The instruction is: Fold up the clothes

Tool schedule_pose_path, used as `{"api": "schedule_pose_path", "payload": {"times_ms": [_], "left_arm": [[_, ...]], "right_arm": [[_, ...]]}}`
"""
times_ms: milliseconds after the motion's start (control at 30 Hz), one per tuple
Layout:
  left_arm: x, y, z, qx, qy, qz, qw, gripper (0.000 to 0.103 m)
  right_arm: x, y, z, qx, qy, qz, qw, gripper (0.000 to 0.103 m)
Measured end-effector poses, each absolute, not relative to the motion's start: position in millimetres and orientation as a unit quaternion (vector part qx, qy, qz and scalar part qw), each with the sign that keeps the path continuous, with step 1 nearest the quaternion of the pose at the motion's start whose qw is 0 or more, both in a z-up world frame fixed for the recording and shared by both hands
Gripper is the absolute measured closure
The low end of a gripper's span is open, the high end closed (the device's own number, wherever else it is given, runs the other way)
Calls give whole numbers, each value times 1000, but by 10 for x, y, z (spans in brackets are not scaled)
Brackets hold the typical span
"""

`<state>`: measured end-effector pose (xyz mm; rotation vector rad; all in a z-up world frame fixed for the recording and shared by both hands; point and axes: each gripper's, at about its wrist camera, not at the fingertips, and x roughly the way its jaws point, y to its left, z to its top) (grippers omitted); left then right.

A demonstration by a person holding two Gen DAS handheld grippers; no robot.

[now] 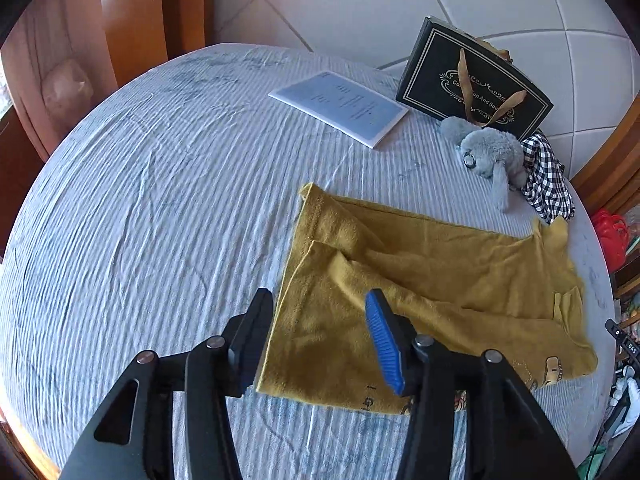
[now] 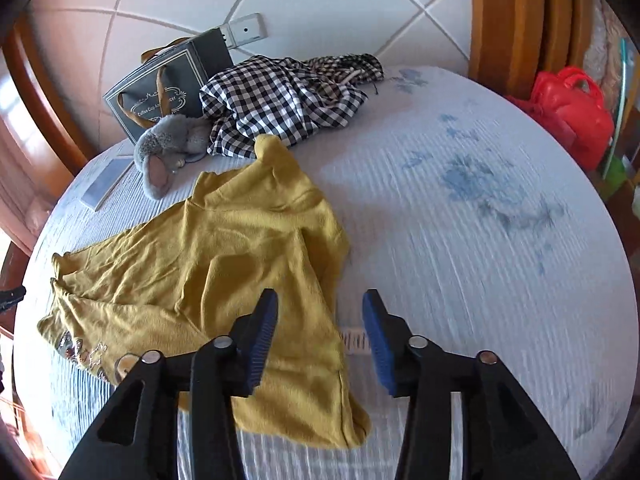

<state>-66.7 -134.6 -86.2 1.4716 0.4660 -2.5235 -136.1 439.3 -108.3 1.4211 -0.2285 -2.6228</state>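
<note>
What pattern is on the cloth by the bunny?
Black-and-white checks on the cloth; right wrist view shows it best.

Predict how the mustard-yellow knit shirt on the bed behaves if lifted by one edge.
The mustard-yellow knit shirt is probably floppy: it lies in soft creases with a flap folded over itself. Lifted by one edge it would likely drape and sag, not hold shape. It may drag rather than slide, as the ribbed pale-blue bedsheet looks textured.
</note>
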Motion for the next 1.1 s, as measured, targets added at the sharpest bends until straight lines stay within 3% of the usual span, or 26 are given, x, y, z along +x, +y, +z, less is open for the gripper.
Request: {"api": "schedule_pose_path", "payload": {"times_ms": [167,267,500,533,567,600,633,800,867,933,1000,1033,1067,1100], "left_arm": [[-532,-1295,-1166,519,117,-843,77,49],[-590,-1229,-1267,521,116,-842,71,49],[-689,-1086,-1444,539,96,-833,78,49],[-676,-1074,-1466,543,97,-830,82,65],[-632,-1071,-1465,546,98,-827,86,99],[-573,-1072,-1454,550,99,-824,90,98],[-515,-1073,-1443,553,100,-822,93,98],[-183,-1105,-1475,577,109,-804,95,98],[-112,-1124,-1493,581,112,-801,93,95],[-65,-1150,-1440,575,116,-805,89,93],[-62,-1190,-1249,549,122,-823,82,84],[-61,-1210,-1153,536,125,-831,78,71],[-60,-1230,-1058,522,128,-840,75,52],[-90,-1242,-989,512,127,-847,69,44]], "right_arm": [[-934,4642,-1240,505,-101,-854,70,50],[-829,4660,-1300,514,-94,-850,71,35],[-888,4520,-1393,505,-85,-854,94,34],[-924,4484,-1426,507,-81,-853,97,36],[-961,4444,-1460,510,-75,-851,101,45],[-990,4403,-1484,517,-62,-848,99,79],[-1016,4364,-1505,525,-47,-844,94,95],[-942,4539,-1604,568,-43,-819,72,96],[-920,4573,-1590,570,-37,-818,69,93],[-899,4601,-1529,567,-31,-821,63,58],[-892,4622,-1405,554,-34,-830,63,56],[-902,4625,-1334,544,-41,-835,71,56],[-911,4627,-1264,534,-48,-840,78,55],[-921,4630,-1193,524,-55,-846,86,54]]}}
